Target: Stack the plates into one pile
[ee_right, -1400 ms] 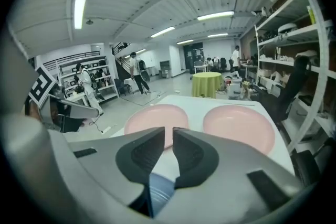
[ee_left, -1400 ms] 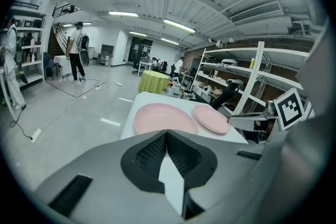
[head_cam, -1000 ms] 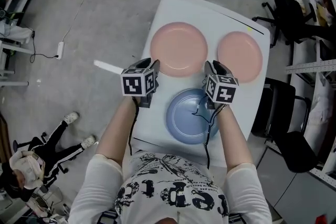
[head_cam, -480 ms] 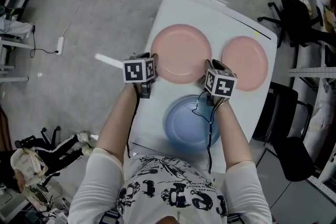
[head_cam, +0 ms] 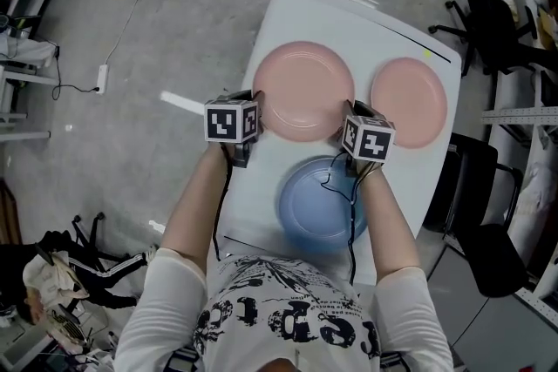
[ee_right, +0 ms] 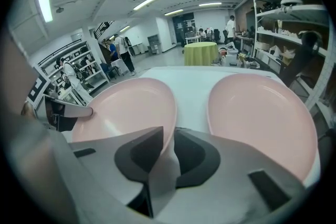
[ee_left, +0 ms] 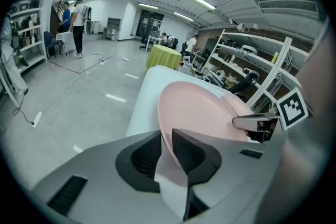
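On the white table three plates lie apart, not yet in one pile. The large pink plate lies in the far middle, the blue plate lies close to the person, and the small pink plate lies at the right, near the table edge. The left gripper and the right gripper have both just been closing their jaws. Each one now pinches the rim of the large pink plate, on opposite sides.

I judge the risks like this. Each grip takes only a thin part of a smooth rim, so the plate can tilt and slip out if one hand rises faster than the other. If it is carried too low, its edge can hit the blue plate or push the small pink plate toward the table edge.
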